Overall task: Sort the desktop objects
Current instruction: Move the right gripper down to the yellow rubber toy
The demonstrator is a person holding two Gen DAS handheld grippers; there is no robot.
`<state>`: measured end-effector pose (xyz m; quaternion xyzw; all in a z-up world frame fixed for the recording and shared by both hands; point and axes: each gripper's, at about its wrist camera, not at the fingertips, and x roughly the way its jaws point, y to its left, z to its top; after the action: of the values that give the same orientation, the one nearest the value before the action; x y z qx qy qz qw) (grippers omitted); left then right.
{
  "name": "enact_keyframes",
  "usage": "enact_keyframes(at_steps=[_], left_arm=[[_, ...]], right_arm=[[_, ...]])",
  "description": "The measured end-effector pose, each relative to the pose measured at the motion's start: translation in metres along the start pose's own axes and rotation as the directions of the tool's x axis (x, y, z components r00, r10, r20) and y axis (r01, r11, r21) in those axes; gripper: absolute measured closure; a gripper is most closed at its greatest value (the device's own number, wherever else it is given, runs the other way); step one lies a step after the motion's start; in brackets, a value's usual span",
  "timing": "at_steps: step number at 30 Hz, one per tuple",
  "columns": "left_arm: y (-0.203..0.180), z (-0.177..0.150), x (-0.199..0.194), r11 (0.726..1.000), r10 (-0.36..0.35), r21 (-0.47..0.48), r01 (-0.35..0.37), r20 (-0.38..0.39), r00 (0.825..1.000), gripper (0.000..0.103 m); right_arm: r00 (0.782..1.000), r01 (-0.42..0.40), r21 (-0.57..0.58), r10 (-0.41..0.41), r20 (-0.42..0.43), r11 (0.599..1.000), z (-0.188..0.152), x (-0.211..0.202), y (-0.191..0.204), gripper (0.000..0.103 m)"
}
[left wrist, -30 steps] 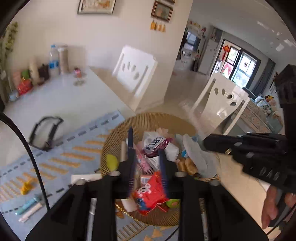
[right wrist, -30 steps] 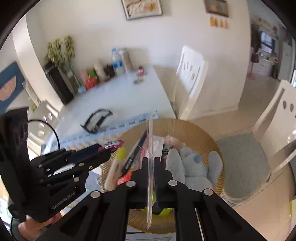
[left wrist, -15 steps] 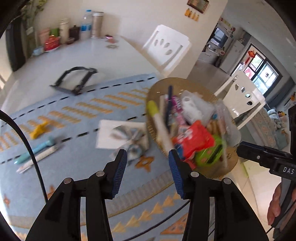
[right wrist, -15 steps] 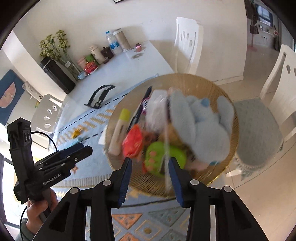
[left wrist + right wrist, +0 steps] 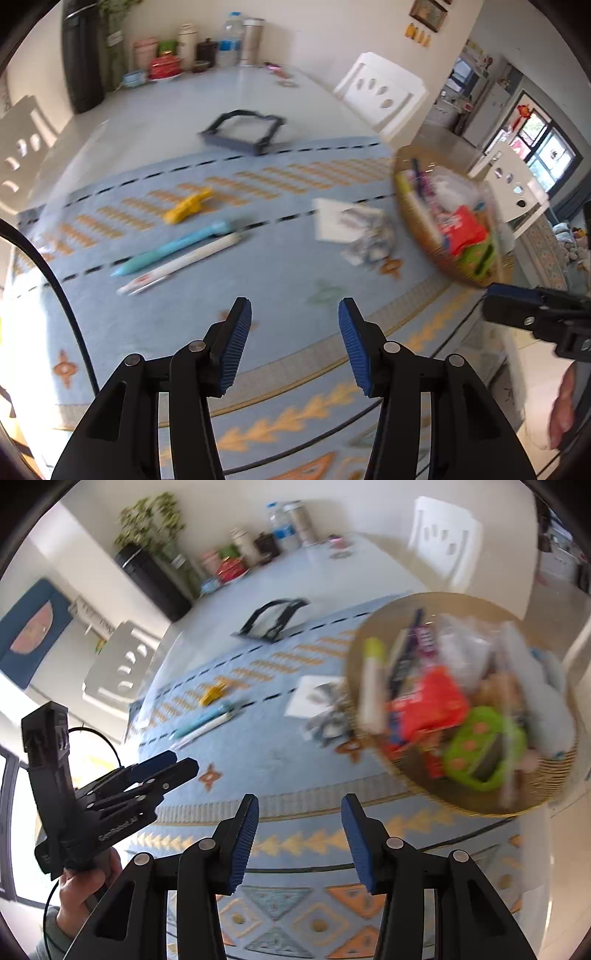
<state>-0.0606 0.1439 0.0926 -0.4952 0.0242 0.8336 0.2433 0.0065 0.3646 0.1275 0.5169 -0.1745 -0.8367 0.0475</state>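
We see the left gripper (image 5: 294, 339) at the lower centre of its view, its blue ribbed jaws moderately wide and empty over the pale blue patterned mat (image 5: 258, 266). In the right wrist view the right gripper (image 5: 299, 830) sits at the lower centre, its jaws opening with nothing between them. The round woven wicker basket (image 5: 480, 801), heaped with blurred items, fills the right of that frame. On the mat lie a yellow toy (image 5: 186, 208), a light blue pen (image 5: 173, 245) just beside a white pen (image 5: 181, 264), and a white paper square (image 5: 332, 221) near the basket.
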Motion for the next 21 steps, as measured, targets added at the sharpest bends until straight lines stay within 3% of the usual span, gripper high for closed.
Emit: enact_keyframes(at_steps=[5, 12, 21], left_arm=[[0.063, -0.01, 0.001, 0.999, 0.015, -0.047, -0.015, -0.012, 1.0, 0.056], [0.121, 0.02, 0.029, 0.999, 0.022, 0.048, -0.022, -0.01, 1.0, 0.056], [0.136, 0.037, 0.068, 0.977, 0.034, 0.212, -0.025, -0.041, 0.999, 0.056]], right_arm=[[0.999, 0.01, -0.031, -0.012, -0.047, 0.999, -0.005, 0.021, 0.03, 0.057], [0.992, 0.04, -0.039, -0.044, -0.115, 0.998, 0.002, 0.057, 0.045, 0.057], [0.981, 0.028, -0.083, -0.043, -0.187, 0.996, 0.031, 0.11, 0.061, 0.057]])
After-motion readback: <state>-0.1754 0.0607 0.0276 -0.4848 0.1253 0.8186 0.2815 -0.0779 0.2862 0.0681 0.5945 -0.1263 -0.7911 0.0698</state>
